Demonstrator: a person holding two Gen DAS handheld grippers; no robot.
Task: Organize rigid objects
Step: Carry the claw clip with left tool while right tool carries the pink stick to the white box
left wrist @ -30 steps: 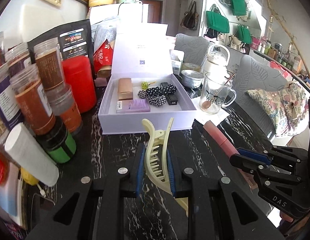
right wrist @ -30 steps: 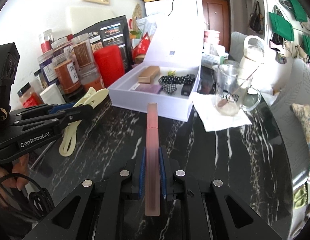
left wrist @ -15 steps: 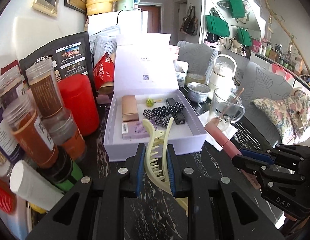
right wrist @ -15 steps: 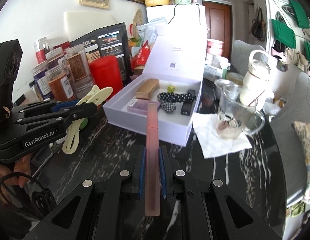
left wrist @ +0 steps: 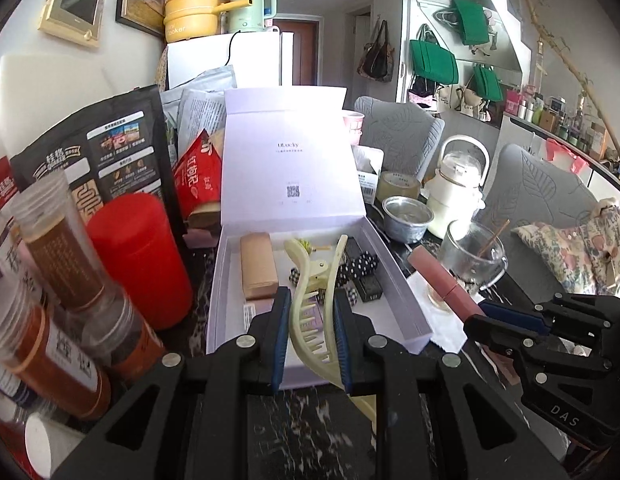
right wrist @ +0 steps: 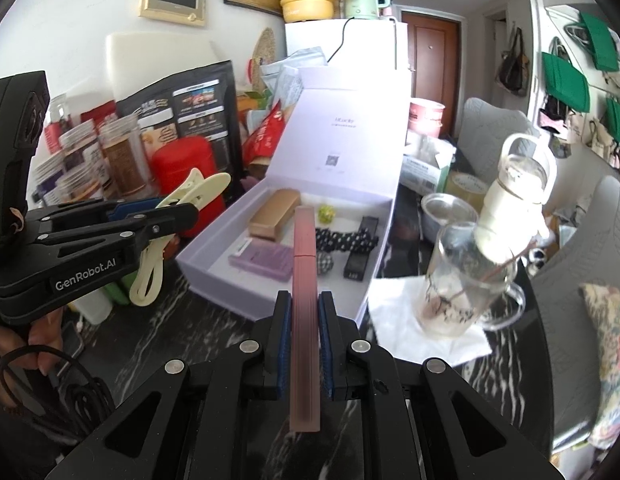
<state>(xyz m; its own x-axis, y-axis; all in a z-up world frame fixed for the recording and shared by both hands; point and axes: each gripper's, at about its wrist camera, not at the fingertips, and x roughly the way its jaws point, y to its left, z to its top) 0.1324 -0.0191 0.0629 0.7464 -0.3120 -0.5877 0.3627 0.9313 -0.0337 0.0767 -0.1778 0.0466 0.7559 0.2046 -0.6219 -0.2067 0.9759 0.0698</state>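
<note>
Both jaws clenched: left gripper (left wrist: 310,316) grasps the hair claw (left wrist: 310,280), right gripper (right wrist: 304,324) the pink tube (right wrist: 305,280).

Open box (left wrist: 230,280) centre table; jars (left wrist: 62,256) left of it; glass mug (left wrist: 473,256) right; kettle (left wrist: 455,192) behind mug.

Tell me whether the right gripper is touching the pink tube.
Touching. The right wrist view shows the right gripper with both blue pads pressed flat against the sides of the pink tube, no gap on either side.

A pale yellow toothed hair claw (left wrist: 310,300) and a long pink tube (right wrist: 305,292) hang over the open lavender box (left wrist: 393,280).
</note>
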